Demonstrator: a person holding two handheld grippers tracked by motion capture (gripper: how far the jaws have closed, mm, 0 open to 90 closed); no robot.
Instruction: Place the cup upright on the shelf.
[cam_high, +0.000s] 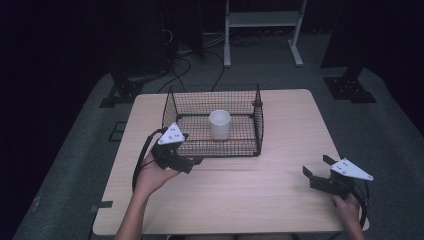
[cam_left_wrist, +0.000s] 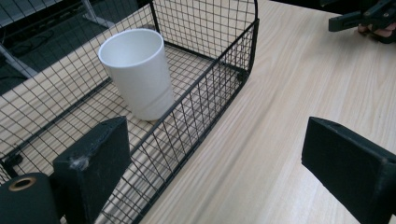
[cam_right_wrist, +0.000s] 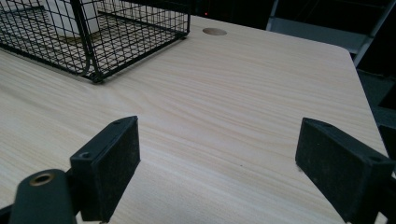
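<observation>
A white cup (cam_high: 220, 124) stands upright near the middle of a black wire basket (cam_high: 172, 100) on a pale wood-grain tabletop (cam_high: 240, 185), as a person works two hand-held grippers at the near edge. The left gripper (cam_high: 192, 161) hovers at the basket's near-left corner with its jaws spread wide and nothing between them; in its own view the cup (cam_left_wrist: 139, 72) sits behind the mesh wall (cam_left_wrist: 205, 93), one jaw over the basket and the other over bare tabletop (cam_left_wrist: 280, 116). The right gripper (cam_high: 315, 169) rests well apart at the near-right of the tabletop, its jaws likewise wide open and empty, pointed toward the basket's corner (cam_right_wrist: 93, 42).

The cup looks like smooth plastic or glazed ware: a plain tapered cylinder, wider at the rim, with no handle. It is probably light and stiff, and its slick wall may slide in flat pads, so a firm pinch across the rim, one jaw inside and one outside, or a squeeze across the upper body, seems the safest hold. The basket is rigid square-grid wire with raised sides and an arched end frame; any reach should come from above, clear of the top rail. The jaw pads appear to be matte black blocks with a slightly rough face.
</observation>
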